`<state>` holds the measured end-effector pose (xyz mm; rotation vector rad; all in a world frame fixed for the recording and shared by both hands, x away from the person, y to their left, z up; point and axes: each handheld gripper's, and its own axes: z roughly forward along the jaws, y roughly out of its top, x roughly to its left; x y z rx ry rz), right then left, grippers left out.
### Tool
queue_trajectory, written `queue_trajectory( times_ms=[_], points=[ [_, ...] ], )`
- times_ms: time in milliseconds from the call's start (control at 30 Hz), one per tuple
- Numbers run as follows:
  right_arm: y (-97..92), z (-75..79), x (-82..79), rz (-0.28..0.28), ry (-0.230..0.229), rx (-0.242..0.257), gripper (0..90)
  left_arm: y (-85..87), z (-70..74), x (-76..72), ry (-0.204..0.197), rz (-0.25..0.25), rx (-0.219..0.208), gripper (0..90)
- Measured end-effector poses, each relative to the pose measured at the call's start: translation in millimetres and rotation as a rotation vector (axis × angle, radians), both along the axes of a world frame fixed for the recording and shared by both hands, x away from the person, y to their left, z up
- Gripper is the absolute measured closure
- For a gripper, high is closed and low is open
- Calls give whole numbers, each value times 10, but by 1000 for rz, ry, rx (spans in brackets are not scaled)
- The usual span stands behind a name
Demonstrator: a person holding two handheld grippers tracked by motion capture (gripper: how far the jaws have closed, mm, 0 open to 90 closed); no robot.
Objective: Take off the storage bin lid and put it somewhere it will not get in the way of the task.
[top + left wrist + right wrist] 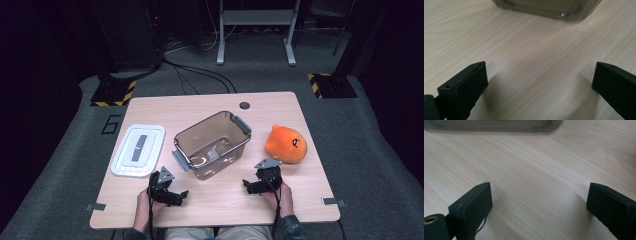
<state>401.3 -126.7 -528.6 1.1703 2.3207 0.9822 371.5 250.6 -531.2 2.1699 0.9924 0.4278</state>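
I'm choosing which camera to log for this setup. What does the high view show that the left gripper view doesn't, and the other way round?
High view: the whole bin with its grey handles, the white lid to its left, the orange plush to its right, and both hands with the left gripper and right gripper in front of the bin.
Left gripper view: a close look at that gripper's two black jaws, standing wide apart with nothing between them.
Both: the wooden table and the bin's lower edge.
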Motion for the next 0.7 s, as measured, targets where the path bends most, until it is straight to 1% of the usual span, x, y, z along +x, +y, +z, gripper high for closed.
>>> queue_trajectory(
  times_ms=[67,100,133,167,200,233,267,367,467,533,567,633,700],
  points=[
    [8,7,-6,0,15,-4,41,5,3,-5,8,-16,2,0],
    [14,8,-3,12,14,-9,36,3,-2,-10,4,-15,-5,0],
    [29,11,-11,4,22,-3,36,3,0,-13,5,-17,-3,0],
    [29,14,-10,9,23,-6,32,4,1,-15,2,-26,6,0],
    [30,17,-13,12,28,-6,28,1,-2,-16,1,-23,-1,0],
    [15,20,-13,27,30,-13,28,1,-2,-16,1,-24,-1,0],
    [15,23,-14,31,33,-4,28,9,2,-9,-2,-34,10,0],
    [6,56,-48,39,36,2,29,7,0,-9,-5,-30,6,0],
    [-1,130,-99,47,26,-13,31,4,-1,-8,-4,-30,3,0],
    [-38,192,-113,63,12,0,38,4,-1,-11,-5,-32,2,0],
    [-53,227,-124,58,19,8,39,2,-1,-13,-8,-31,2,0],
    [-81,296,-131,65,12,18,41,4,0,-9,-4,-31,4,0],
    [-106,369,-133,65,4,12,42,5,1,-9,-4,-31,5,0]
  ],
)
